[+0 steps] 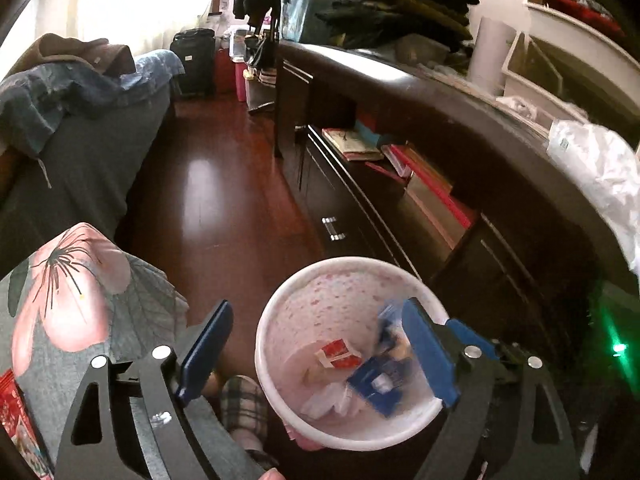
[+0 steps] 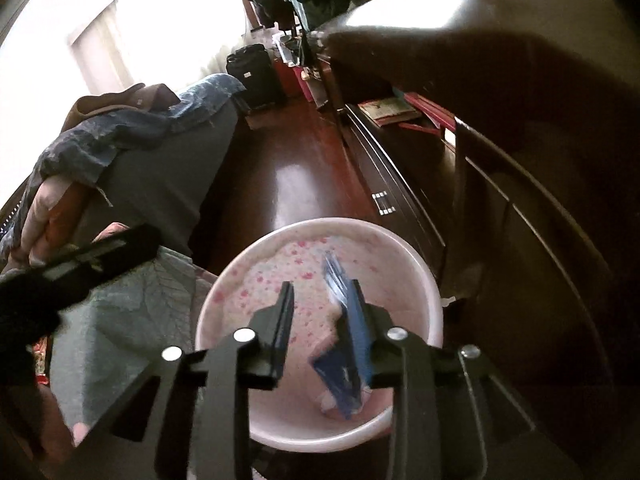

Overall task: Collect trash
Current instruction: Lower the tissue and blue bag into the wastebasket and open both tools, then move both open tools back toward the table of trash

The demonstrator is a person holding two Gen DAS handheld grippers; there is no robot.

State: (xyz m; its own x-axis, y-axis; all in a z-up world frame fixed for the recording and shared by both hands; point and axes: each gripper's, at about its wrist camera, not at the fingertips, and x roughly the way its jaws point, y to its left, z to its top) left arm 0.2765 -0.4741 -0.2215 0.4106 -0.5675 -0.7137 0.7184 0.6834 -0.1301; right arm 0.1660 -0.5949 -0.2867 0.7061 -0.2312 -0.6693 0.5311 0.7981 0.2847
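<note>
Both grippers are hovering over the bin (image 1: 352,354) to drop trash: left gripper (image 1: 320,350) gaping empty, right gripper (image 2: 320,330) parting (blue wrapper (image 2: 340,364) leaving its jaws).

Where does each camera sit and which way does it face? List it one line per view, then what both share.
Left wrist: on the left gripper, jaws wide, looking down at the round white pink-speckled waste bin with a red-and-white carton inside; a plaid slipper shows below.
Right wrist: on the right gripper, jaws partly open, above the same bin, a blurred blue wrapper between them; a hand shows at left.
Shared: bin, glossy red-brown wooden floor, dark wooden cabinet.
</note>
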